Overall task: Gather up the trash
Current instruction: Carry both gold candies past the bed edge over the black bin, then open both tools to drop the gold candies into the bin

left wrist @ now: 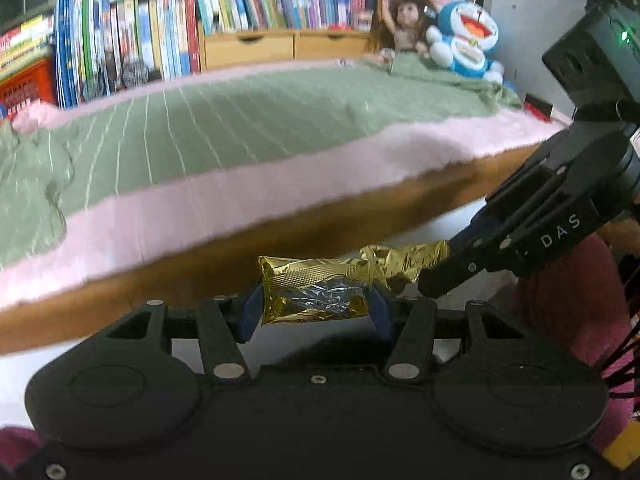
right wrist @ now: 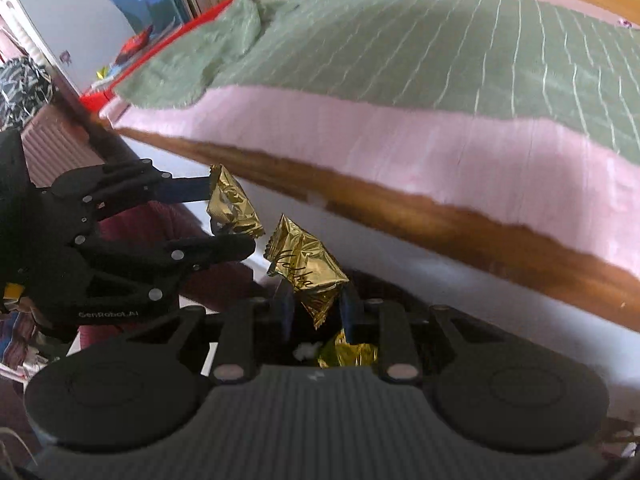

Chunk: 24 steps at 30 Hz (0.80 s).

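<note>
**Both tongs loaded with gold wrappers**

Left tongs [left wrist: 316,304]: about half open, pads clamped on a crinkled gold foil snack wrapper [left wrist: 316,290], held crosswise.
Right tongs [right wrist: 316,312]: nearly closed, pinching a second gold foil wrapper with script lettering [right wrist: 308,268], unreadable.
Both hang beside the wooden bed edge [left wrist: 248,264].
Tong bodies read "DAS", "GenRobot.AI".

A child's bedroom in a home: a wooden-framed bed [left wrist: 280,236] spread with a pink blanket [left wrist: 240,200] and a green striped cover [left wrist: 240,120], a doll [left wrist: 404,24] and a blue-and-white plush cat [left wrist: 466,38] propped at its far end, and shelves packed with children's books [left wrist: 160,36] above small wooden drawers [left wrist: 256,48] along the wall.
</note>
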Tool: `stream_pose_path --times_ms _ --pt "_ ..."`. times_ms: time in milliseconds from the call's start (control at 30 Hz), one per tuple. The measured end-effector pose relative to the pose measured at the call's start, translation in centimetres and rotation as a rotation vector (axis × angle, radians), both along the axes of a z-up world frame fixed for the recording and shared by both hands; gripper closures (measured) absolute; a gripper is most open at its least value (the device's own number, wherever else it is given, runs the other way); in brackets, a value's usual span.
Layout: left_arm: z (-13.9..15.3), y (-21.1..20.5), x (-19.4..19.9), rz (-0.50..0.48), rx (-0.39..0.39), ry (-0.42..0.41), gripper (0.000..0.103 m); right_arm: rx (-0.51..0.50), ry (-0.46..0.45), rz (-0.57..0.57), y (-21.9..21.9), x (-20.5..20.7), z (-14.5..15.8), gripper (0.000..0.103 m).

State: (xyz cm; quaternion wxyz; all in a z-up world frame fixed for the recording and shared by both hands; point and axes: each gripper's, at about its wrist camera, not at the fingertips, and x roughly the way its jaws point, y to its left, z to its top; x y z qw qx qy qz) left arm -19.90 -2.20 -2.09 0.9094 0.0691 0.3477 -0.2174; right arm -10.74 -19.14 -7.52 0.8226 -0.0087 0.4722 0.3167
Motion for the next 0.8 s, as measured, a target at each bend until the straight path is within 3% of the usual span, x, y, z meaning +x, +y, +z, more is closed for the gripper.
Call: stream_pose_path --times_ms 333,800 --pt "-4.2 -0.5 0.4 0.009 0.041 0.199 0.051 -0.086 0.106 -0.01 1.0 0.3 -2.8 0.073" --pt "-7.7 -1.3 1.6 0.022 0.063 0.311 0.05 -0.111 0.186 -0.033 2.0 0.9 -5.5 0.072"
